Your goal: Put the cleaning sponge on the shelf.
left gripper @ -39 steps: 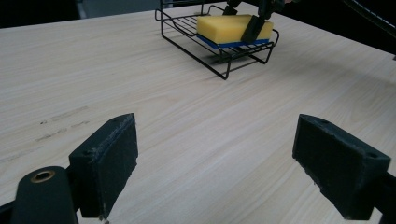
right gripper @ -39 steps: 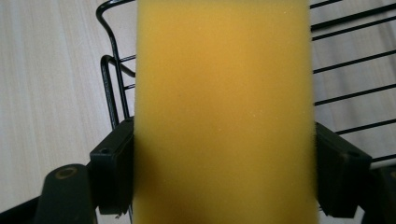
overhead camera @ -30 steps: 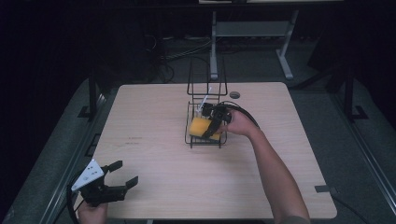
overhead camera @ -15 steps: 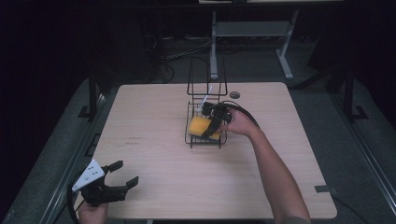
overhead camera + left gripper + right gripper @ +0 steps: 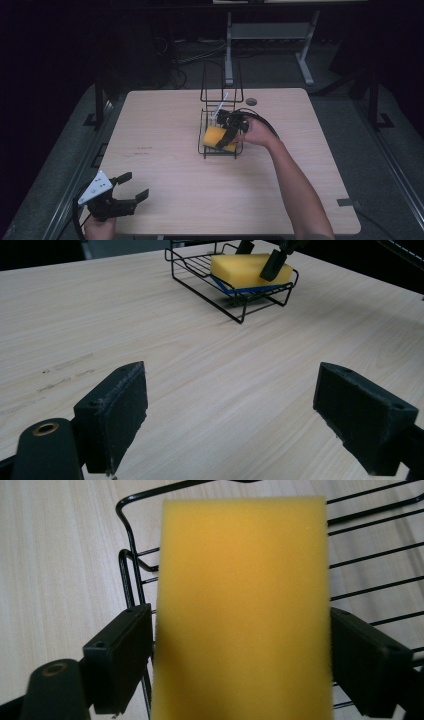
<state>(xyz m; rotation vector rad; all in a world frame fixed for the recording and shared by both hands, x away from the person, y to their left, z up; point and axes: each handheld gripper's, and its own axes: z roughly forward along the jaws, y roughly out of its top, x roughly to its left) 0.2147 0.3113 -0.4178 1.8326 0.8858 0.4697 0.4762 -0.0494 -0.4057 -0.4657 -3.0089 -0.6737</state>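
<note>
The yellow sponge (image 5: 218,138) is sitting in the bottom tray of the black wire rack (image 5: 210,151), near the middle of the bench (image 5: 165,165) and a bit toward the far side. In the left claw's view you can see it lying tilted, one edge propped on the rack's wires, with a blue layer underneath.

The right claw (image 5: 230,131) is right on it. From the right gripper view the pads sit on both long sides of the sponge (image 5: 242,605), touching the foam but barely denting it, so I'd call that a light hold rather than a proper squeeze.

Compared with a second ago, almost nothing has shifted: sponge in the same spot in the rack, right hand in the same pose over it. To me that reads as either the end of setting it down or the start of picking it up, and I honestly can't tell which from this. Either way the sponge isn't hanging free, the rack is carrying it.

The left claw (image 5: 125,192) is parked way off at the near left corner of the bench, jaws spread wide with nothing between them, also unmoved, just pointing toward the rack
</note>
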